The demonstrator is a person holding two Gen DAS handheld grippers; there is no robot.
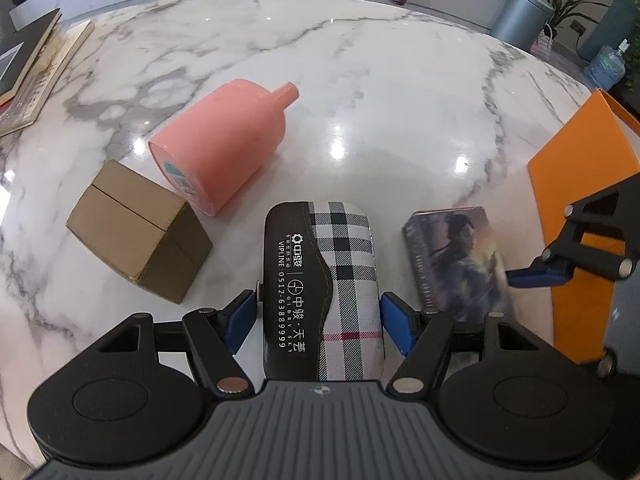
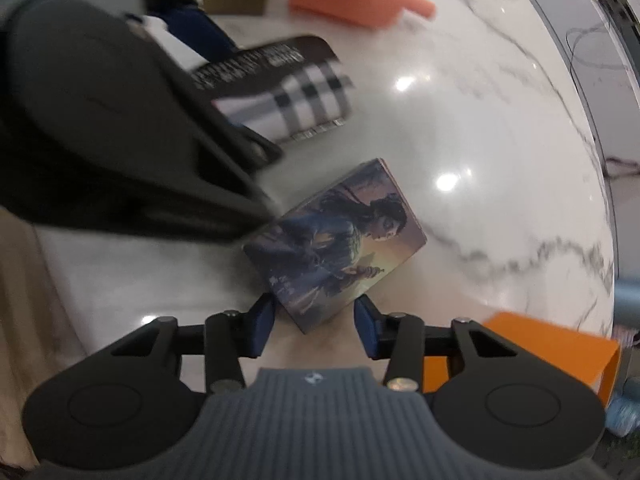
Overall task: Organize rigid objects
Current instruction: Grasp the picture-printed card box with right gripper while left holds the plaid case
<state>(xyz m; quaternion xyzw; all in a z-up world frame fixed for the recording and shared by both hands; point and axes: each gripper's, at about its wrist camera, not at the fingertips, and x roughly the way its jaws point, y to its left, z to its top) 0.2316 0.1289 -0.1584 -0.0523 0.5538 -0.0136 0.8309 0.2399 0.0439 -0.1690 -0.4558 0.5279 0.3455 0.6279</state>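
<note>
**Cases and boxes on a marble table, one between each pair of fingers**

Plaid glasses case (image 1: 324, 292), black on one side with white printed lettering and checked in white, black and pink on the other, lies flat on the white marble table (image 1: 360, 92). The left gripper (image 1: 320, 320) points down over its near end, one blue finger on each long side; both pads look to be against the case, which rests on the tabletop.

Just to its right lies a small picture-printed box (image 2: 336, 240) showing a painted figure. The right gripper (image 2: 316, 320) straddles the near corner of this box, its blue fingers (image 2: 366, 324) drawn in close on either side; whether they press it cannot be told through the blur. The box sits flat on the marble.

To the left of the glasses case, a pink bottle-shaped container (image 1: 228, 144) lies on its side, its base nearly touching a brown cardboard box (image 1: 140, 232). An orange box (image 1: 588, 216) stands at the right edge. Books (image 1: 36, 72) lie at the far left, and a grey bin (image 1: 520, 16) stands beyond the table.
</note>
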